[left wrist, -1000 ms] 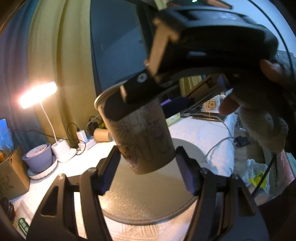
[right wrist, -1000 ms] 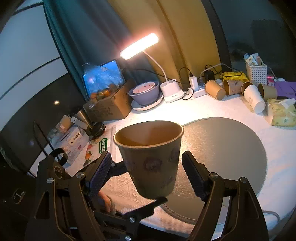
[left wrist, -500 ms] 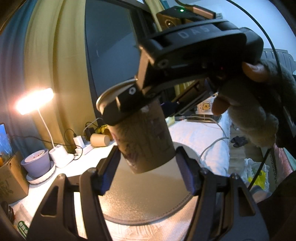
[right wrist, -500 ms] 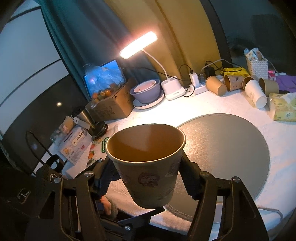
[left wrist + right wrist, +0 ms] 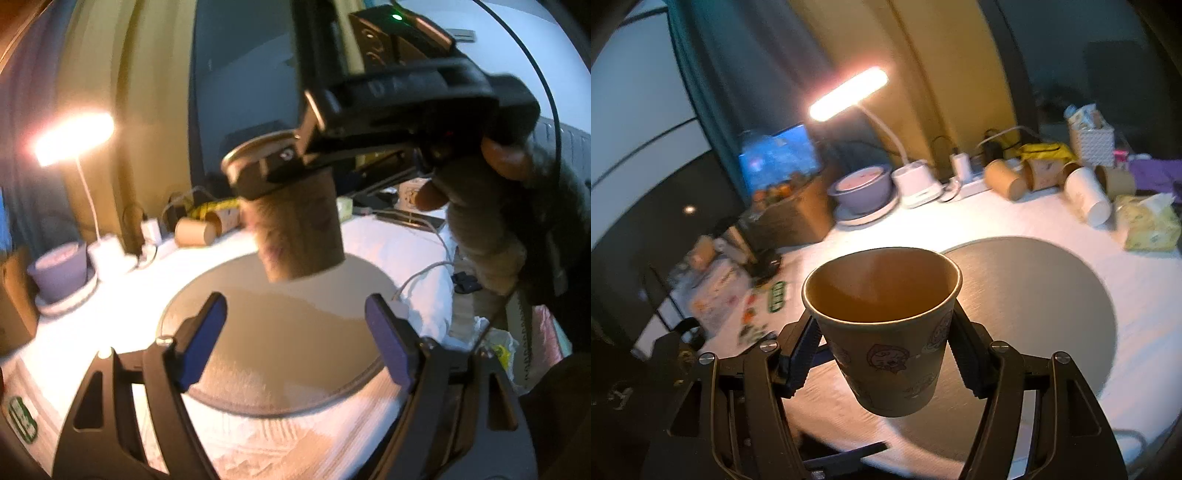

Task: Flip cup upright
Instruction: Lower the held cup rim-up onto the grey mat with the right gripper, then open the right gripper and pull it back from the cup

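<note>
Right wrist alone shows cup [image 5: 882, 332] interior, right gripper [image 5: 882, 354] clamping

The brown paper cup [image 5: 882, 328] with little cartoon faces is up in the air, mouth up, a bit tilted, empty inside.

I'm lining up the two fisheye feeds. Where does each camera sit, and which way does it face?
Left wrist: behind the open left tongs, facing the held paper cup over the round mat; the right tongs and the person's hand show.
Right wrist: behind the right tongs gripping the cup, facing the desk lamp.
Shared: cup, mat, lamp.
</note>
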`<state>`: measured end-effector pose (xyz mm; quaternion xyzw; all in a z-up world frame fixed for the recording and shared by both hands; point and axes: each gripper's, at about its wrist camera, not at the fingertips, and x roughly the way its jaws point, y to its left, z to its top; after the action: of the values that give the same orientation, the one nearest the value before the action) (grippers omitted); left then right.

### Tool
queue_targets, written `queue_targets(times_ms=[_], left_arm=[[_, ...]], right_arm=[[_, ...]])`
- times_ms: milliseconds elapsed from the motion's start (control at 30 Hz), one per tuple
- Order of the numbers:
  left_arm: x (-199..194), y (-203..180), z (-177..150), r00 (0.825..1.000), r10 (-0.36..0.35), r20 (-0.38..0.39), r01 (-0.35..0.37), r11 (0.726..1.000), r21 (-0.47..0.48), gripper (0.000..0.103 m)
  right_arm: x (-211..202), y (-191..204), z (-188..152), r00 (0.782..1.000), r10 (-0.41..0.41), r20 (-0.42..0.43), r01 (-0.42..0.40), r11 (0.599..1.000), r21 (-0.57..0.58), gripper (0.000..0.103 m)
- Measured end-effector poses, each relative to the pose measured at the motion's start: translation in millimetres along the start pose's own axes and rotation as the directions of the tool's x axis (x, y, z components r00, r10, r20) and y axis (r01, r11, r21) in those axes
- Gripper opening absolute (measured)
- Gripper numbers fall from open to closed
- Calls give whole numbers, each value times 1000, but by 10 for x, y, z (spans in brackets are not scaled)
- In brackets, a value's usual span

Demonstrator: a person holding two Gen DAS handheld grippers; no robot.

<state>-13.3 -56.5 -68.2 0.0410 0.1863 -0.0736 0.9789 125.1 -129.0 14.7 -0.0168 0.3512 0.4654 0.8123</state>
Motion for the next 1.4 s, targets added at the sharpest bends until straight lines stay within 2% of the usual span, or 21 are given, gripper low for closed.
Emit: queue_targets(times_ms=[133, 300, 467, 667, 867, 1200, 1400], left_arm=[[19, 174, -43, 999, -3, -49, -2, 996, -87, 79], [35, 455, -55, 997, 2, -81, -20, 976, -215, 79], [105, 773, -107, 994, 6, -107, -43, 938, -343, 79], [158, 966, -174, 993, -6, -118, -46, 902, -430, 79], [211, 1093, -203, 993, -26, -119, -34, 877, -479, 79], [235, 1121, -203, 992, -23, -121, -38, 877, -479, 79], [250, 1122, -196, 992, -18, -126, -45, 880, -472, 83]], right_arm=[[174, -128, -8, 994, -110, 16, 110, 994, -23, 68], [417, -263, -66, 982, -186, 31, 187, 981, -40, 68], [602, -326, -104, 974, -222, 48, 225, 973, -53, 68], [799, -382, -158, 964, -263, 40, 265, 963, -46, 68], [883, -376, -206, 953, -301, 37, 302, 952, -55, 68], [848, -362, -293, 936, -350, 43, 353, 933, -72, 69], [761, -435, -355, 923, -381, 47, 383, 922, -46, 72]])
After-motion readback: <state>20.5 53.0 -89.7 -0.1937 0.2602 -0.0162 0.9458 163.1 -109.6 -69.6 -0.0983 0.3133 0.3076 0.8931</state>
